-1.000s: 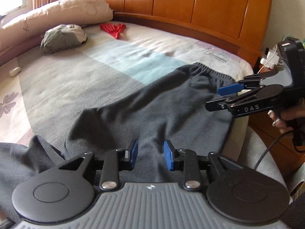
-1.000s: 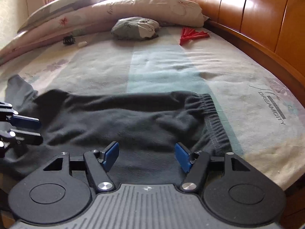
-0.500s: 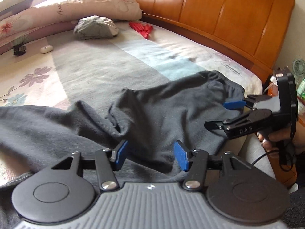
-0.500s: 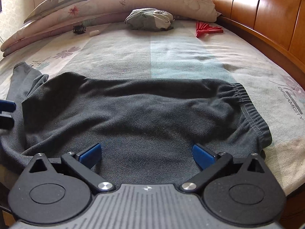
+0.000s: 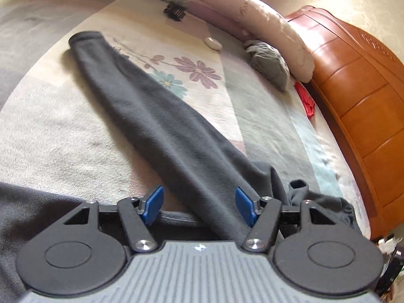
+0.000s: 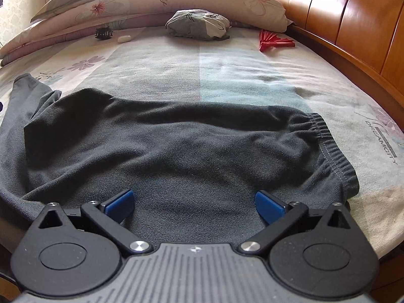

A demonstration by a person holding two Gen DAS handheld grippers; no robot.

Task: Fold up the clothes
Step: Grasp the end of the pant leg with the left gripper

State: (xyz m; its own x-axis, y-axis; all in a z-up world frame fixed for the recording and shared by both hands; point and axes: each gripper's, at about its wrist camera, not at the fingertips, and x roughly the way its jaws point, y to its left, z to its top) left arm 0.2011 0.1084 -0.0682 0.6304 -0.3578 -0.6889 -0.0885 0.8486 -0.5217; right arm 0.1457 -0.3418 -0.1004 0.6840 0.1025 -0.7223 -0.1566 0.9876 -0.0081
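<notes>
Both jaws have just been opening since the earlier frames: the left hand-held gripper [image 5: 198, 205] is now gaping around a trouser leg, unpinched, and the right hand-held gripper [image 6: 194, 205] is spreading fully over the grey trousers [image 6: 176, 156] lying along the bed's [image 6: 227, 70] near edge. A red fan [image 6: 275, 41] is resting by the headboard [image 6: 353, 25].

The left gripper [image 5: 198, 205] swings away from the waistband end and rolls, so its view now runs along one trouser leg [image 5: 161, 123] of the dark grey trousers [image 6: 181, 156], stretched out straight to its cuff. Its jaws have just been opening, and the leg passes between the blue pads without being pinched. The right gripper [image 6: 194, 205] has also spread its jaws, now at their widest, hovering over the seat of the trousers with nothing clamped (the cloth lies flatter and smoother there than a second ago). The left gripper has slipped out of the right wrist view.
</notes>
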